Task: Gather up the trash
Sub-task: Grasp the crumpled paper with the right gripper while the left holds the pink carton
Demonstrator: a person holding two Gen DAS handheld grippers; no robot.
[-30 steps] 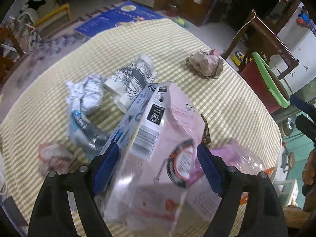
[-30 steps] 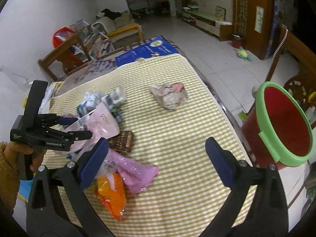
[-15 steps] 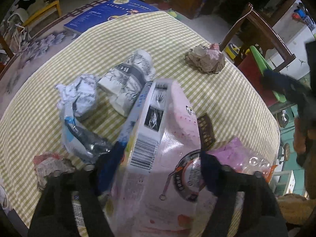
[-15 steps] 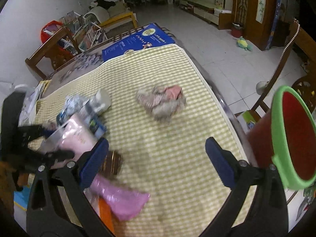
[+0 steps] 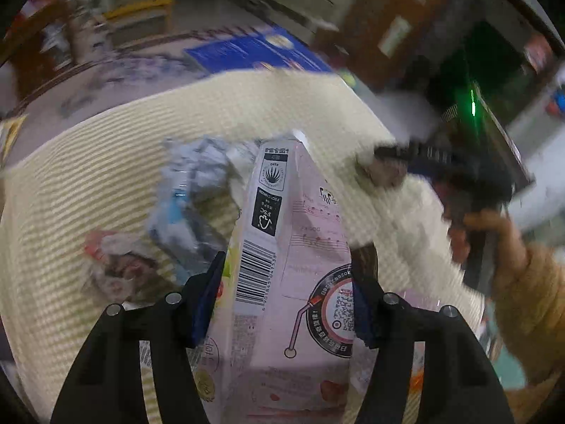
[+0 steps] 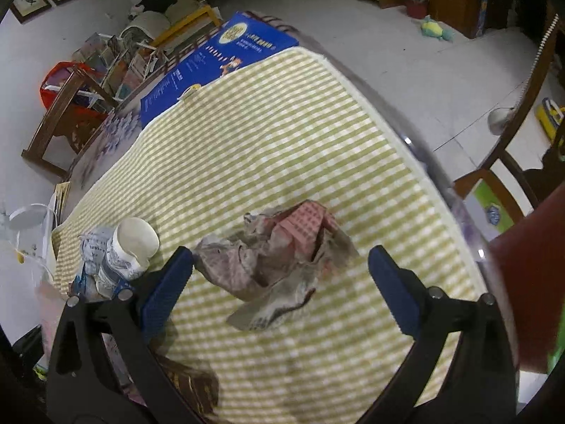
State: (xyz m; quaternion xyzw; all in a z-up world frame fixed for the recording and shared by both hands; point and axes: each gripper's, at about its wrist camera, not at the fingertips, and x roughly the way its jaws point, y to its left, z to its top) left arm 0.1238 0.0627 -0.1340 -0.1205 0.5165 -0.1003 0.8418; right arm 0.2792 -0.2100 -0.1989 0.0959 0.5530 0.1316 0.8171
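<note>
Left gripper [image 5: 286, 296]: jaws closing on the pink carton [image 5: 303, 265]; both blue pads lie against its sides and the carton stands between them.
Carton: upright-tilted in the left gripper, barcode face toward the camera, top edge pointing far; held above the near part of the checked cloth [image 5: 106, 148].
Right gripper [image 6: 280, 282]: jaws wide apart, nothing held; it hangs over the paper wad [image 6: 279, 247], which lies on the cloth between the two pads without touching either.
Paper wad: crumpled grey and pink paper, right of centre on the cloth, near the table's right edge.
Cup [image 6: 132, 249]: white printed paper cup lying on its side, left of the wad, mouth toward the far right.
Other trash: crumpled foil-like wrappers [image 5: 190, 190] just left of the carton; a brown wrapper [image 6: 187, 388] near the left pad in the right wrist view.
Bin [image 6: 529, 282]: red, at the table's right edge, only partly in view.
Blue box [image 6: 219, 60]: flat at the far end of the table.
Left wrist view: motion-blurred; detail beyond the carton is uncertain.
</note>
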